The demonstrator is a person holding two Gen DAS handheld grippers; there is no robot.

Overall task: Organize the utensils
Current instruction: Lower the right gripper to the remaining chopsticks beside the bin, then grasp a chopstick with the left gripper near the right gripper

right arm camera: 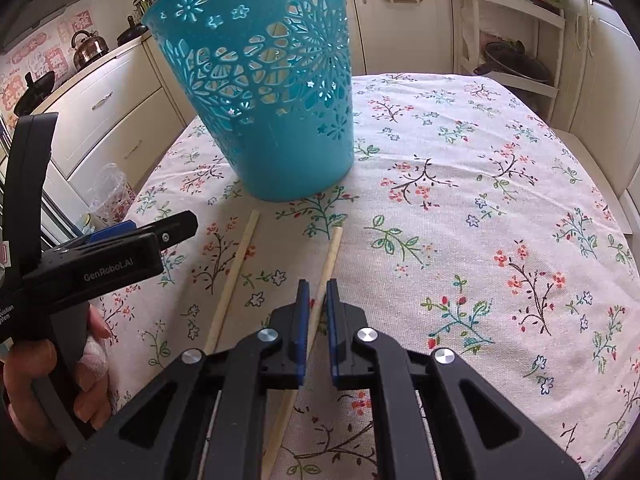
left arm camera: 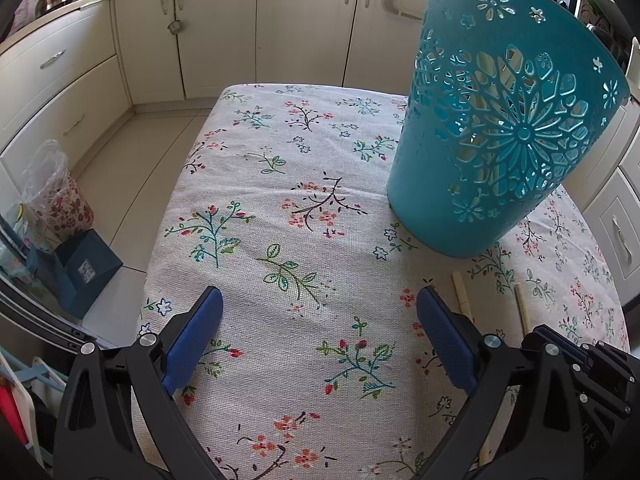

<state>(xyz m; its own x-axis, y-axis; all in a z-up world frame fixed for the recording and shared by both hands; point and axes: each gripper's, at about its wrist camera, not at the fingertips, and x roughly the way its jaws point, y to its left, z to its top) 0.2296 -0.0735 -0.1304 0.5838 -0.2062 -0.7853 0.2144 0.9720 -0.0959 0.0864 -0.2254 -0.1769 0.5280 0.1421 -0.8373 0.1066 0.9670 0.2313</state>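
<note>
Two pale wooden chopsticks lie on the floral tablecloth in front of an upright teal cut-out basket. My right gripper is shut on the right chopstick, which runs back between the blue pads and rests on the cloth. The other chopstick lies free to its left. My left gripper stands wide open over bare cloth, nothing between its fingers. From there the basket is ahead to the right. Both chopstick tips show beside its right finger. It appears side-on as the left gripper, held by a hand.
The table's left edge drops to a tiled floor with a bagged bin and a blue box. Cream cabinets line the far wall, with a kettle on the counter. A shelf rack stands beyond the table's far right corner.
</note>
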